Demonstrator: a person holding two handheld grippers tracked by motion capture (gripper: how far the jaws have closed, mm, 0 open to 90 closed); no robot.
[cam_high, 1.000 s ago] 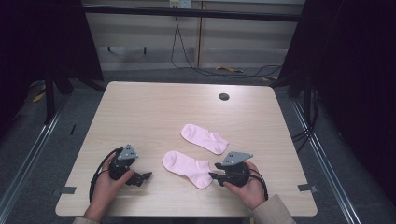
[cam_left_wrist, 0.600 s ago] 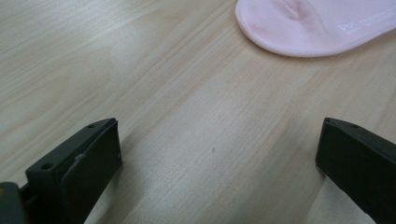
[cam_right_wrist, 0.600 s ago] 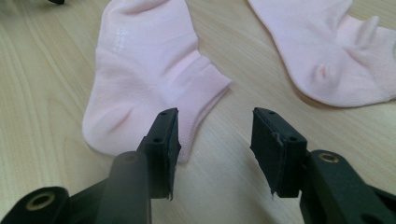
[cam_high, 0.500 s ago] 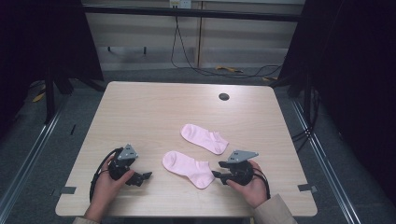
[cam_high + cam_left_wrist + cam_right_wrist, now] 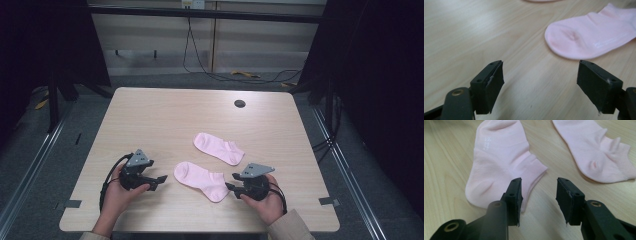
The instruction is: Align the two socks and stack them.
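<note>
From the high view, I am watching a person's hands resting at the near edge of a light wooden table (image 5: pixel 150 115), each holding a gripper. The left gripper (image 5: pixel 159 180) is lying near the left of the nearer pink sock (image 5: pixel 202 180), its jaws aimed at the sock's toe end. The right gripper (image 5: pixel 231 187) is sitting just beside that sock's cuff end, jaws pointing at it. A second pink sock (image 5: pixel 218 148) is lying just beyond the first, apart from it, toward the table's middle. A small dark round hole (image 5: pixel 239 103) is showing near the far edge.

In the left gripper view, I am seeing the left gripper (image 5: pixel 540 82) with its jaws spread wide over bare wood, though they have just been closing somewhat; nothing is lying between them. The nearer sock (image 5: pixel 591 35) is lying ahead and to the right, clear of the pads.

In the right gripper view, I am seeing the right gripper (image 5: pixel 539 200) with jaws partly spread and having just been closing a little. The nearer sock (image 5: pixel 499 162) is lying with its cuff corner right at the left-hand jaw; I cannot tell whether it is touching. Bare wood is showing in the gap. The second sock (image 5: pixel 596 152) is lying farther off at upper right.
</note>
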